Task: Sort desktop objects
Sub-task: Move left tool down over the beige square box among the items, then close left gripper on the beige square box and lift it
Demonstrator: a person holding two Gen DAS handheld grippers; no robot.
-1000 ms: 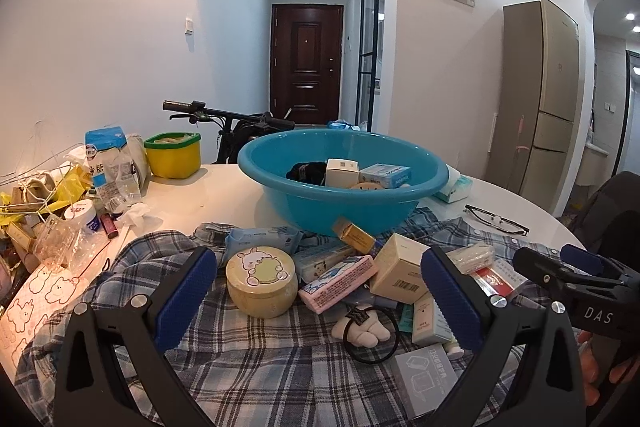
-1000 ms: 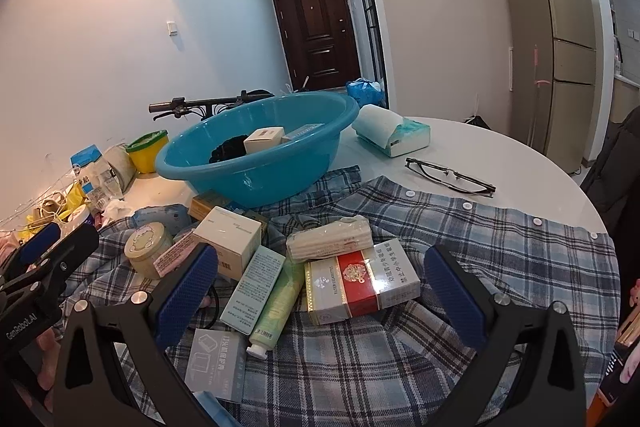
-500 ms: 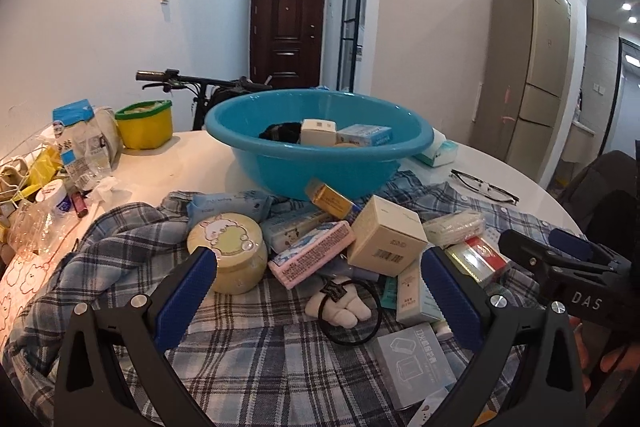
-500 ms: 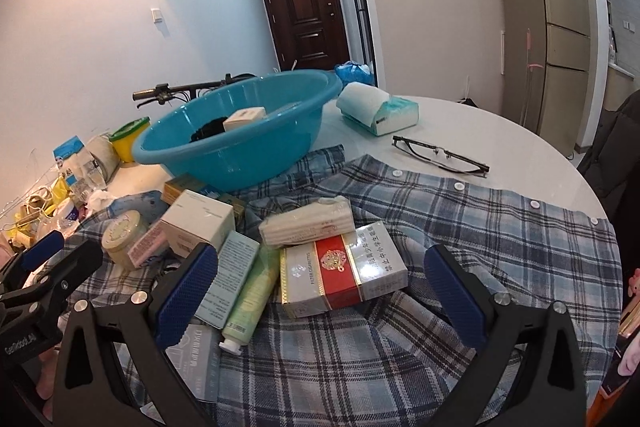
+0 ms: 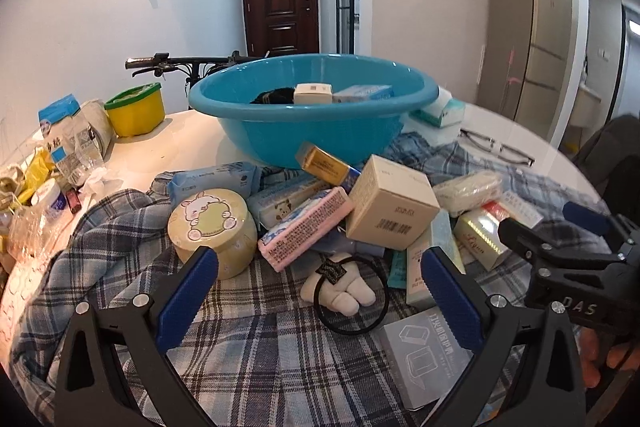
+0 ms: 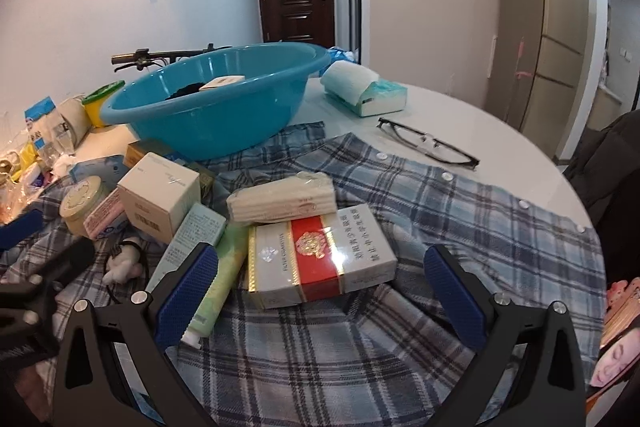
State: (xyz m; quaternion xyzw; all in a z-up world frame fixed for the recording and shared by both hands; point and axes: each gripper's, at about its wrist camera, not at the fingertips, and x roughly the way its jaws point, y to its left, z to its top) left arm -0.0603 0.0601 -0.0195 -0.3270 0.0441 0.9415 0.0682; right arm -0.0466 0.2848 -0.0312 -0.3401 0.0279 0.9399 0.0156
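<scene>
At the far left of my left wrist view sits loose clutter on the white table [image 5: 188, 135]: a yellow tub with a green lid [image 5: 136, 109] at upper left, bags and small bottles below it. Moving right, a round tin with a bunny lid [image 5: 212, 229] lies on the plaid shirt [image 5: 256, 359], just above my left gripper [image 5: 320, 291], whose jaws are spread wide with nothing between them. Lower centre, between the fingers, a small white plush on a black hair tie [image 5: 344, 289] lies flat; above it a pink packet [image 5: 306, 227] leans on a cream carton with a barcode [image 5: 392, 209]. Behind them, centre frame, the blue basin [image 5: 312, 119] already has a few boxes in it, so I judge the sorting is under way with most of the pile left. In my right wrist view, the same heap fills the left side, a pale green tube [image 6: 220, 283] by the left finger; centre, a red and white cigarette carton [image 6: 320, 255] lies flat, a wrapped tissue pack [image 6: 282, 201] touching its far edge. My right gripper [image 6: 320, 291] is also wide open and empty, lined up with that carton. Next, I think, comes lowering over it and closing across its width; the glossy wrap may slip. Glasses [image 6: 428, 143] lie at right.
</scene>
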